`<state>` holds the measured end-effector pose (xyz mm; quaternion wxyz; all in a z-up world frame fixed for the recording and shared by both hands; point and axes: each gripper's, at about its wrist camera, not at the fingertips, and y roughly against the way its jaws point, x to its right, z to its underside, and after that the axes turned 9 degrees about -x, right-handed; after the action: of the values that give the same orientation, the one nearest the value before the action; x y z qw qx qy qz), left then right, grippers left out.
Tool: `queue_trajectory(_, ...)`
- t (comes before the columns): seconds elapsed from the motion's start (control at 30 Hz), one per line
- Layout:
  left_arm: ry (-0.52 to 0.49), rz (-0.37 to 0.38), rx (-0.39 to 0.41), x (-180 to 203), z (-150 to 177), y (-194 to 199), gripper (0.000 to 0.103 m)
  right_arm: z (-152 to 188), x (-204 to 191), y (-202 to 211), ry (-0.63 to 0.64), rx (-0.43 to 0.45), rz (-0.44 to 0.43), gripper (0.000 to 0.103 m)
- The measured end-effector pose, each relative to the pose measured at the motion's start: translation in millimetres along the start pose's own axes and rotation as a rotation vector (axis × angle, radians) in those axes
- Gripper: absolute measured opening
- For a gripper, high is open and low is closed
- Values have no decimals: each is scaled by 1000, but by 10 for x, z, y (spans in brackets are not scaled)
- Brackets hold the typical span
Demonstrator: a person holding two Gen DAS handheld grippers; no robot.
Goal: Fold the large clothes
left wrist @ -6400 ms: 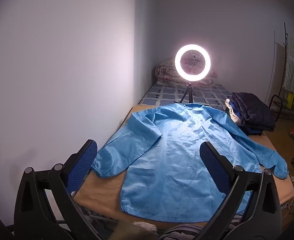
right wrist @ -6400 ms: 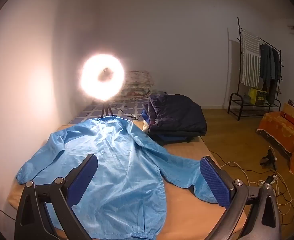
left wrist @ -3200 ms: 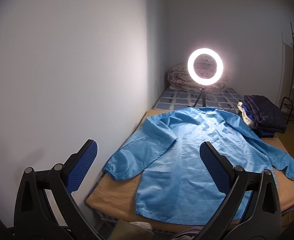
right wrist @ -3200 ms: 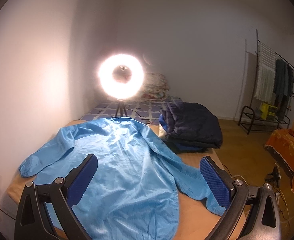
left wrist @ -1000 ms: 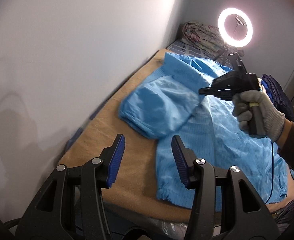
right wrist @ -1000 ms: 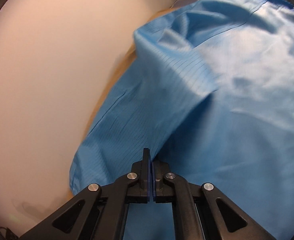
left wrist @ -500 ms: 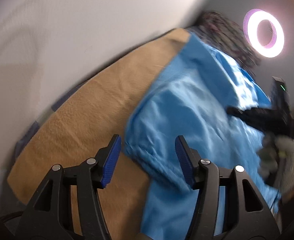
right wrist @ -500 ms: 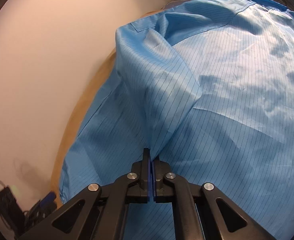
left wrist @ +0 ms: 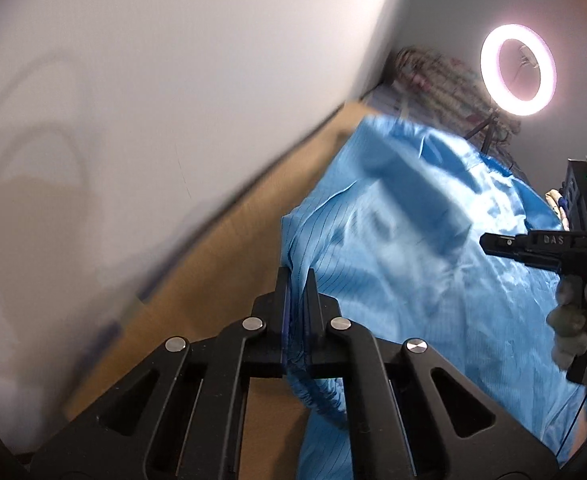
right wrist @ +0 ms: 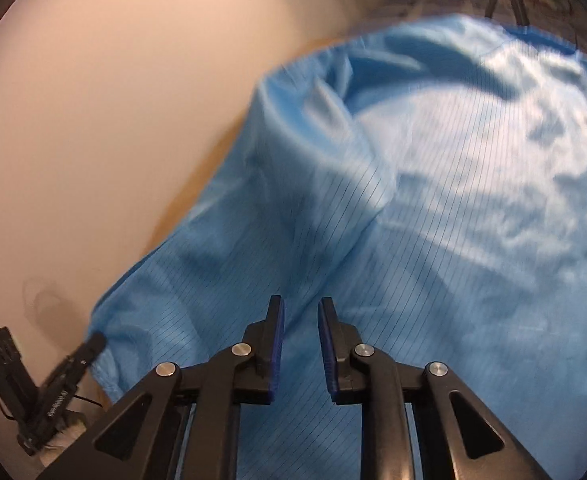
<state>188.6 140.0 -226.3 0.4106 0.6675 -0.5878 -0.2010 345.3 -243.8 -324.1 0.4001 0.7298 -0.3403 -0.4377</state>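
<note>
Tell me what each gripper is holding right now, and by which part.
The left gripper is clamped on the cuff end of the light blue pinstriped coat. The right gripper has just been opening and holds nothing.

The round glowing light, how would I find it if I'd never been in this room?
Start at the bed with the tan cover, where the blue coat is spread out. Look to its far end, past the coat's collar, near the bundled patterned blanket in the corner. The ring light stands there on a thin dark stand, and it is the only bright, hollow circle in the room.
</note>
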Motion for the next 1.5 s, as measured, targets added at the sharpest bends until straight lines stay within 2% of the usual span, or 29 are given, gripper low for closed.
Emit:
queue_trajectory(0.17, -68, -21, 76, 43, -99, 336, 2, -177, -103, -5, -11, 42, -2, 18)
queue_trajectory(0.43, -150, -28, 158, 154, -266, 666, 2, -550, -308, -941, -89, -39, -74, 17)
queue_trajectory(0.53, -203, -8, 177, 219, -237, 769, 2, -603, -351, -1027, -89, -27, -73, 17)
queue_trajectory(0.6, -245, 20, 178, 284, -176, 810, 2, -670, -362, -935, -91, -37, -97, 25)
queue_trajectory(0.67, -288, 35, 179, 350, -75, 839, 2, -720, -365, -754, -97, -2, -111, 42)
queue_trajectory(0.7, -315, 40, 177, 401, -22, 842, 1, -772, -361, -611, -112, 30, -135, 46)
queue_trajectory(0.77, -362, 47, 171, 484, 83, 851, 1, -876, -353, -411, -150, 78, -197, 60)
queue_trajectory(0.87, -403, 73, 159, 578, 206, 878, 1, -1054, -428, -270, -178, 101, -232, 65)
queue_trajectory(1.0, -442, 106, 148, 665, 345, 913, 2, -1283, -655, -336, -148, 76, -176, 64)
queue_trajectory(1.03, -450, 114, 142, 678, 347, 902, 2, -1336, -726, -396, -140, 58, -151, 59)
queue_trajectory(1.07, -456, 121, 137, 698, 367, 904, 1, -1406, -777, -471, -135, 43, -117, 40)
queue_trajectory(1.1, -463, 124, 131, 705, 382, 910, 1, -1385, -769, -486, -129, 26, -85, 27)
queue_trajectory(1.13, -480, 120, 125, 721, 392, 909, 1, -1405, -790, -537, -124, 4, -67, 8)
queue_trajectory(1.17, -499, 108, 127, 739, 390, 906, 1, -1397, -793, -529, -125, -8, -58, 1)
queue_trajectory(1.3, -509, 95, 149, 715, 357, 943, 1, -1399, -742, -261, -114, 57, -83, 0)
queue_trajectory(1.5, -528, 137, 172, 741, 358, 1149, 2, -1160, -472, 508, -139, 166, -109, 0)
